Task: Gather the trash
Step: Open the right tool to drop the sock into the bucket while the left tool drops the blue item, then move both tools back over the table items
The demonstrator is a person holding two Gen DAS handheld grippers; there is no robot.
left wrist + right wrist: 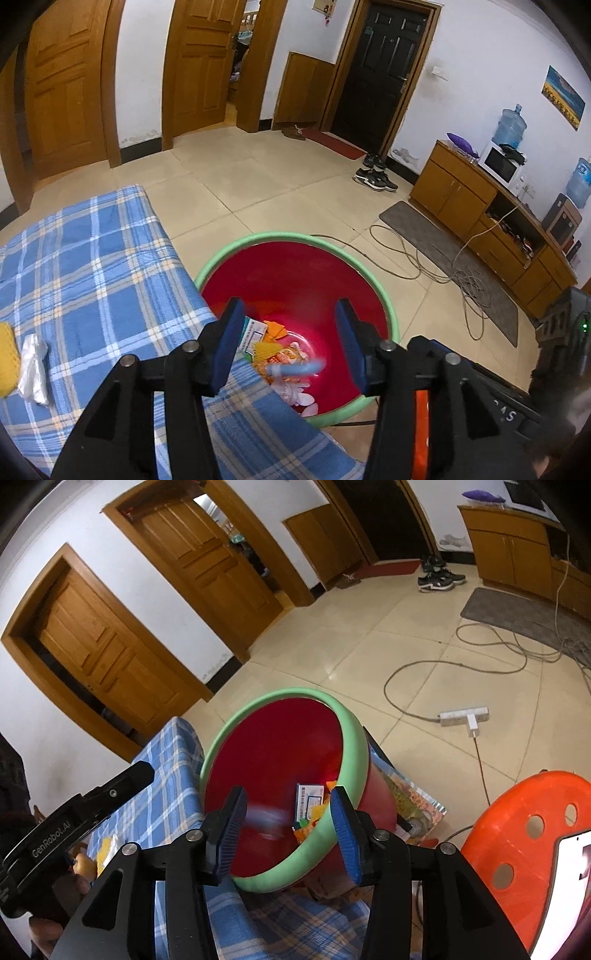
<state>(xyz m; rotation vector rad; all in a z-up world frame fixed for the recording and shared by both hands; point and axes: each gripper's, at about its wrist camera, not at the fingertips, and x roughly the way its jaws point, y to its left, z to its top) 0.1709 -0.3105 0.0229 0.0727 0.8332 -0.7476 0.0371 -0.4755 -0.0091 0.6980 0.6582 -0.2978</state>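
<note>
While both tongs, left tongs (288,341) and right tongs (288,830), hang spread above the bin (258,238), keep them centred so the blurred tube (295,369) lands inside.

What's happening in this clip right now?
A person with two handheld grippers is clearing trash into a red bin with a green rim beside a table under a blue plaid cloth. Both the left gripper and right gripper are open above the bin. A blurred bluish item appears to be dropping onto the wrappers inside. A crumpled silvery wrapper and something yellow remain on the cloth.
</note>
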